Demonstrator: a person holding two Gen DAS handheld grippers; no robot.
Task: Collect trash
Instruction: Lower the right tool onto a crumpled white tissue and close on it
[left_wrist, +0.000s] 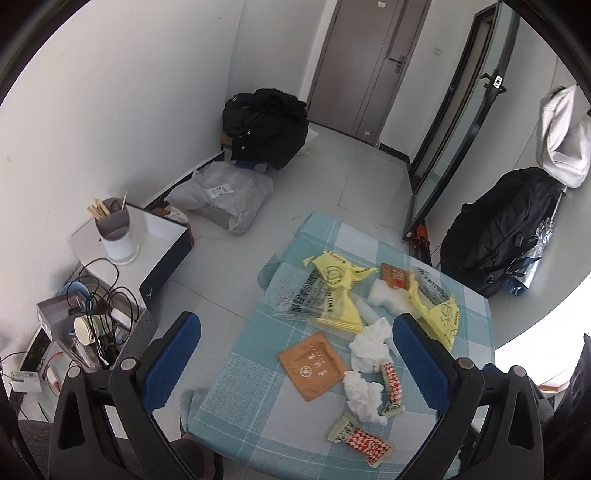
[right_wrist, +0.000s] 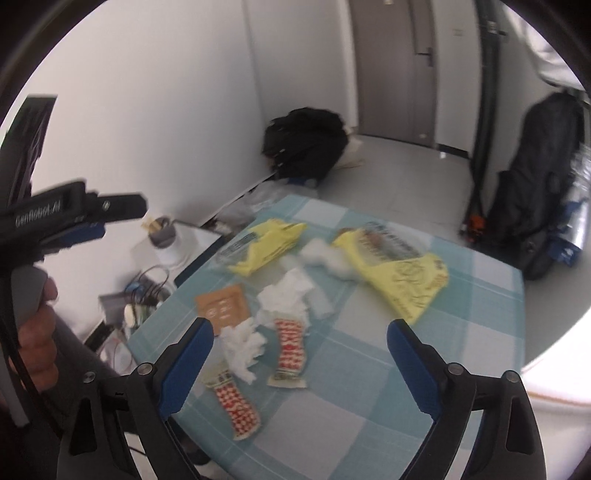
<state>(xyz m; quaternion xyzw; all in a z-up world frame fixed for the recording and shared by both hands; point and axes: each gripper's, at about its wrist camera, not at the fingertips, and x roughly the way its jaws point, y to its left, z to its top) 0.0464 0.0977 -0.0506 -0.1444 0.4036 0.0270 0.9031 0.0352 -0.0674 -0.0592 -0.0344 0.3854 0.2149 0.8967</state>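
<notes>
Crumpling white tissues (left_wrist: 369, 345) beside glossy checkered wrappers (left_wrist: 364, 445)

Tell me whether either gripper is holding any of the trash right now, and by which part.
Nothing is held. The left gripper and right gripper both hover open above the blue checked tablecloth, empty.

Pale blue and white checked tablecloth (left_wrist: 236, 387), yellow bags (left_wrist: 340, 291) with black print, tan brown packet (left_wrist: 312, 365), red-and-white checkered wrappers (left_wrist: 365, 445), white crumpled tissues (left_wrist: 371, 345), blue finger pads (left_wrist: 173, 362), black jacket (left_wrist: 266, 127)
</notes>
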